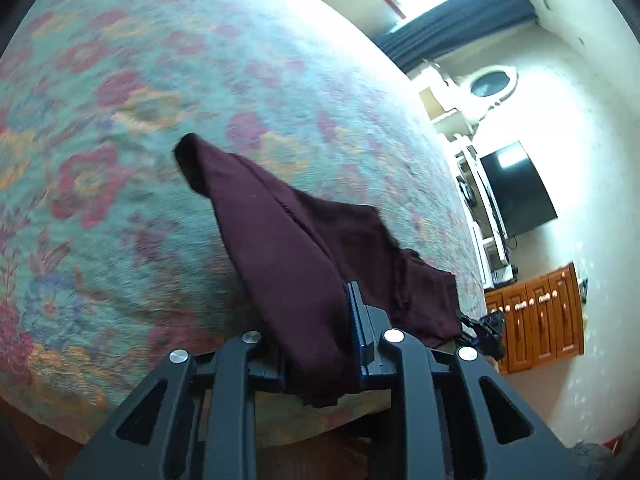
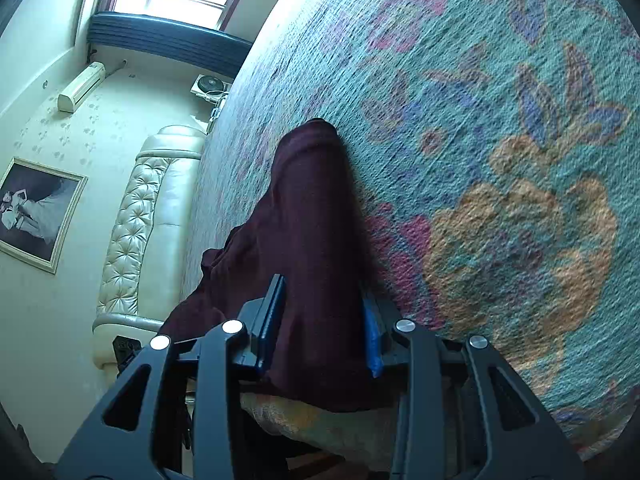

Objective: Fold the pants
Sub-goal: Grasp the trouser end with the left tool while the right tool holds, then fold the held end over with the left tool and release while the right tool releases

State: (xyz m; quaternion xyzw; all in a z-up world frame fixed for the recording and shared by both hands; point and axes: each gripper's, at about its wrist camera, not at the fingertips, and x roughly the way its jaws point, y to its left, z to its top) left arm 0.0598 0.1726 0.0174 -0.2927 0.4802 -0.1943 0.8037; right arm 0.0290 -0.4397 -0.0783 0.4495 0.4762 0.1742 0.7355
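Maroon knit cloth, the pants (image 1: 288, 240), is lying on the floral bedspread (image 1: 140, 80) of a bed, one end draped up into both grippers. No worktop here.

Left wrist view: left hand-held gripper (image 1: 320, 344) is clamping a bunched edge of the pants; jaws nearly together, cloth packed between the pads, a tail hanging out below. The far end of the cloth is reaching a rounded tip further up the bedspread, w/ a seam line running down the middle. At right edge, part of the other gripper's black frame is poking in beside the cloth.

Right wrist view: right hand-held gripper (image 2: 324, 328) is straddling a thick roll of the pants (image 2: 312, 208). Jaws partly apart; left blue pad (image 2: 272, 320) is touching cloth, right pad mostly covered, so can't tell if it's really pinching or only cradling.

Doing the step well, my read: both ends should be lifting together at equal height, keeping the edge taut btwn grippers so the fold is landing square, not twisted. The right grip probably wants firming before any carry, else that roll may be slipping out.

Hard to make out: which end is the waistband vs. the cuffs; the legs are bunched, layers uncountable. The left view is motion-blurred. The cloth under both frames is cut off. The left pad faces are buried in cloth.
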